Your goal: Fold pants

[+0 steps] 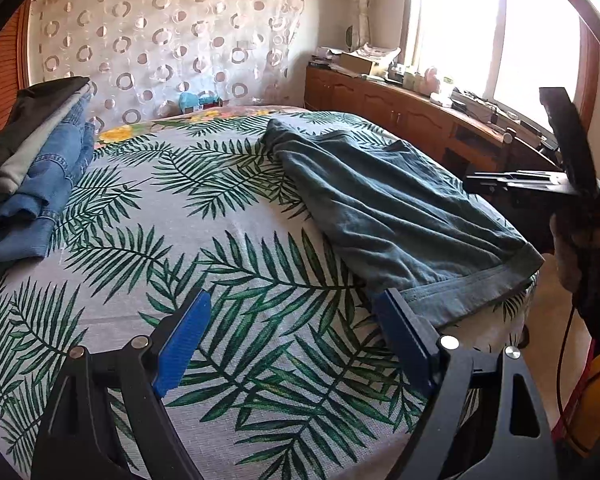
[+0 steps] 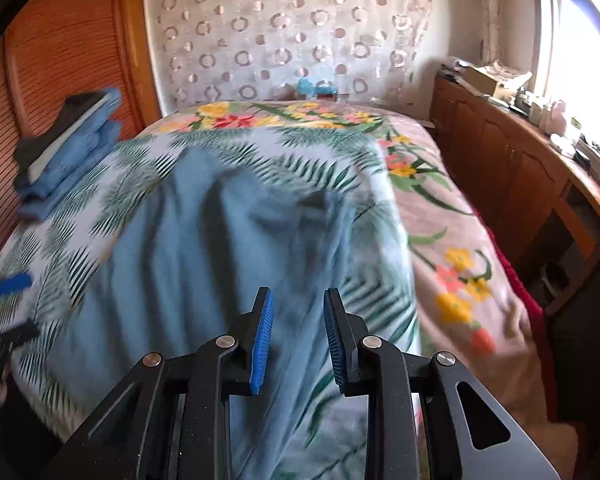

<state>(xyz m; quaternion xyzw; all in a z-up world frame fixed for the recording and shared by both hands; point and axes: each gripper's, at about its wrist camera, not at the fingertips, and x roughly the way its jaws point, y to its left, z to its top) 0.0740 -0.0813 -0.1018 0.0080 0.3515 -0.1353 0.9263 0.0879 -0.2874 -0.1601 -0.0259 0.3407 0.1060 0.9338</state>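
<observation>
At the upper left of the left wrist view, a stack of folded clothes (image 1: 32, 168) sits on the bed: dark and grey pieces on top, blue denim below. These look like pants already dealt with, so part of the job seems done. The leaf-print sheet (image 1: 148, 208) covers the bed through the middle of the frame and carries nothing else there.

At the bottom of that view the left gripper (image 1: 296, 344) has its blue pads spread wide with only sheet between them; it holds nothing. Its right-hand pad sits just beside the near hem of the pants (image 1: 392, 216), and I cannot tell whether it touches the cloth.

The pants, a teal-blue pair, lie right of centre, running from the middle of the frame down toward the lower right, where the wide hem reaches the bed's edge. They look doubled lengthwise, one leg laid on the other, though wrinkles remain. At the far right edge a hand (image 1: 568, 256) holds the other tool.

In the right wrist view, which is smeared by motion, the pants (image 2: 204, 264) fill the centre and lower left. The right gripper (image 2: 298, 336) at bottom centre has its pads a little apart, and no cloth is pinched between them.

My reading: this pair still needs its crosswise folds, then a place on the stack.
</observation>
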